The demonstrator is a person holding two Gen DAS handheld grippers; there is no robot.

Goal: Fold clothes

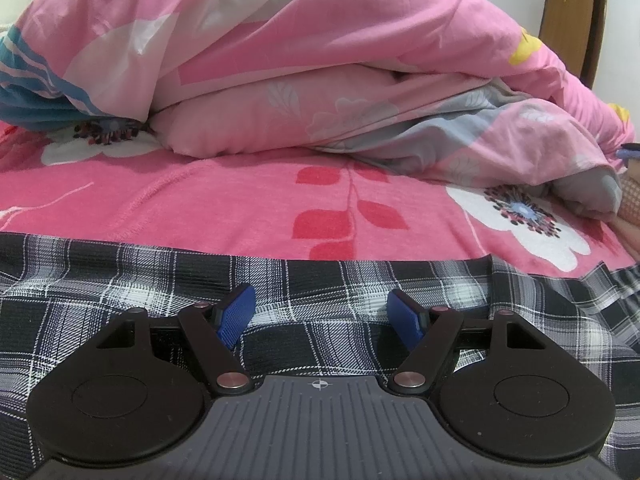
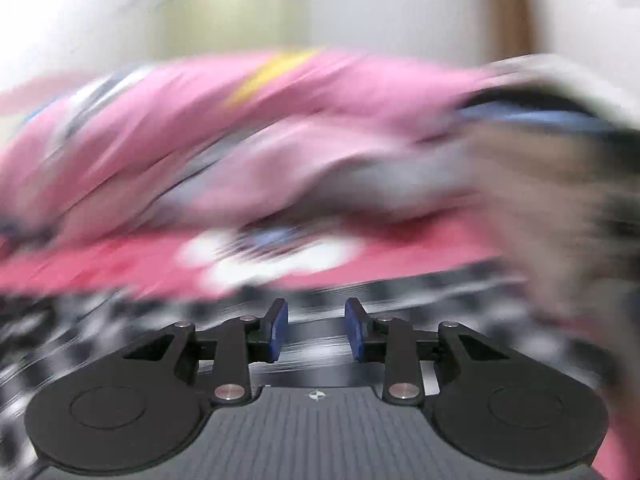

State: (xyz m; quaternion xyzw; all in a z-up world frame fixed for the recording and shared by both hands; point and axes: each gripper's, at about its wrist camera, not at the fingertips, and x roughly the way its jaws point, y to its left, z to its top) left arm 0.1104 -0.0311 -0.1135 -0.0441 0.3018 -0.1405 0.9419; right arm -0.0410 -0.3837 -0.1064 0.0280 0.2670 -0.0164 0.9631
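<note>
A black-and-white plaid garment [image 1: 120, 280] lies spread flat on the pink flowered bedsheet [image 1: 200, 200], with its far edge running straight across the left wrist view. My left gripper [image 1: 320, 296] hovers low over this cloth, and its blue pads [image 1: 236, 316] stand wide apart with nothing between them. The right wrist view is heavily smeared by motion. In it my right gripper [image 2: 316, 306] is over the plaid garment [image 2: 100, 320], its blue pads a narrow gap apart, and no cloth shows between them.
A bulky pink, grey and white duvet [image 1: 320, 60] is heaped across the back of the bed, close behind the garment. A brown door [image 1: 572, 12] stands at the far right. A blurred brownish shape [image 2: 560, 220] fills the right side of the right wrist view.
</note>
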